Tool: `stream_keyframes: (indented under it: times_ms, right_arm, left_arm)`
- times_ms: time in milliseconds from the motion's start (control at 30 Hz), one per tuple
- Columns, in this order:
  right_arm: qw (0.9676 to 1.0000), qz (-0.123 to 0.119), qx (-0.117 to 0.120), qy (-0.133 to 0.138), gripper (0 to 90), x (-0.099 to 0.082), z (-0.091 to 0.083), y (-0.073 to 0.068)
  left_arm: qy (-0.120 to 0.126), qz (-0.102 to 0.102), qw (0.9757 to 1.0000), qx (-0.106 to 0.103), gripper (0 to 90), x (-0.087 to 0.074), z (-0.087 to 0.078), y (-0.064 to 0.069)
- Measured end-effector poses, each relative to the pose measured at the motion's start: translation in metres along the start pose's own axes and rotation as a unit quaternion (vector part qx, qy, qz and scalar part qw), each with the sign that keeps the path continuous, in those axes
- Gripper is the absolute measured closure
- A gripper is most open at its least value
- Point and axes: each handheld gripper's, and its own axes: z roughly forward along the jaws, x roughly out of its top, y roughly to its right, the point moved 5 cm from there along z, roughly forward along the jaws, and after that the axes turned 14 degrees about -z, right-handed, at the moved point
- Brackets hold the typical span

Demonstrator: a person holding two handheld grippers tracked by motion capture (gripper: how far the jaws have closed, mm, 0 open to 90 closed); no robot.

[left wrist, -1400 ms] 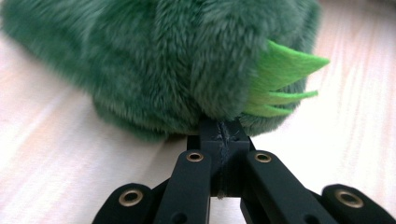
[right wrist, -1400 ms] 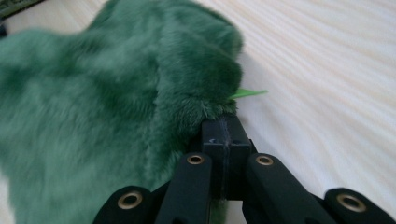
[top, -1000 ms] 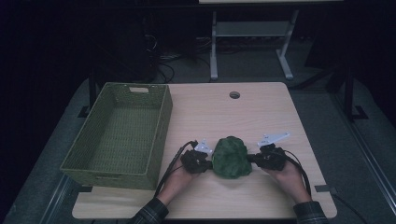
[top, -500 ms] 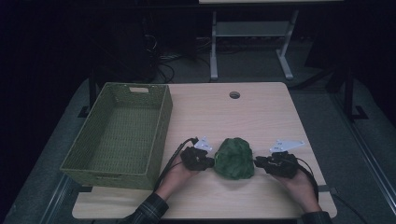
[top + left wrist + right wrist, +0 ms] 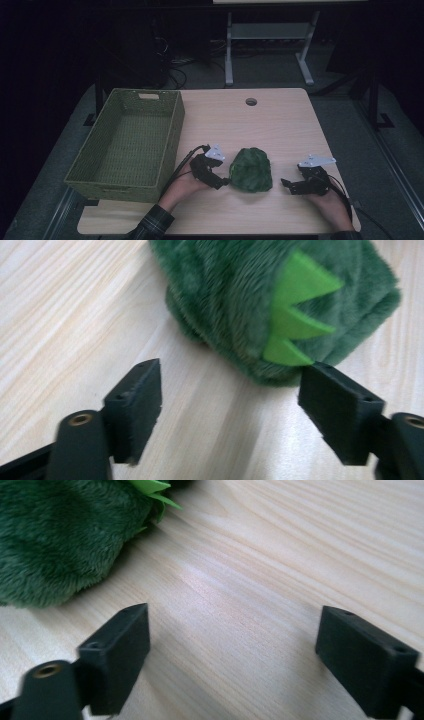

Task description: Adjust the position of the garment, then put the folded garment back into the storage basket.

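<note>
Both grippers letting go of green plush toy (image 5: 251, 169), mid-table, right of basket (image 5: 125, 137).
L gripper (image 5: 222, 184) & R gripper (image 5: 286, 183): jaws just been opening, now wide w/ nothing between. Before regrasping, I'd be centring the fur between pads.

Lab: wooden table (image 5: 280, 125), floor cables (image 5: 180, 65), metal stand (image 5: 265, 35).

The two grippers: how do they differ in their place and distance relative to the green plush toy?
The left gripper sits right against the green plush toy, one jaw beside its edge; the right gripper stands apart from it, over bare table. The left one is on the basket side, the right one on the far side. Both have just been opening and hold nothing.
</note>
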Motion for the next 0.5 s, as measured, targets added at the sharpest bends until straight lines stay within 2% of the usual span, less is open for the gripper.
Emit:
stream_keyframes:
  times_ms: [67,200,500]
  right_arm:
    - [0.9999,-0.004,-0.002,0.01,9.5,-0.001,0.001,0.001]
    - [1.0,-0.003,0.0,0.009,9.3,-0.002,0.001,0.002]
    - [1.0,-0.003,-0.001,0.009,9.4,-0.002,0.002,0.002]
  left_arm:
    - [-0.002,0.011,0.9999,-0.002,19.0,0.005,-0.003,0.003]
    - [-0.001,0.025,0.9997,-0.006,15.2,0.014,-0.004,0.008]
    - [-0.016,0.071,0.9972,-0.016,13.3,0.034,0.005,0.021]
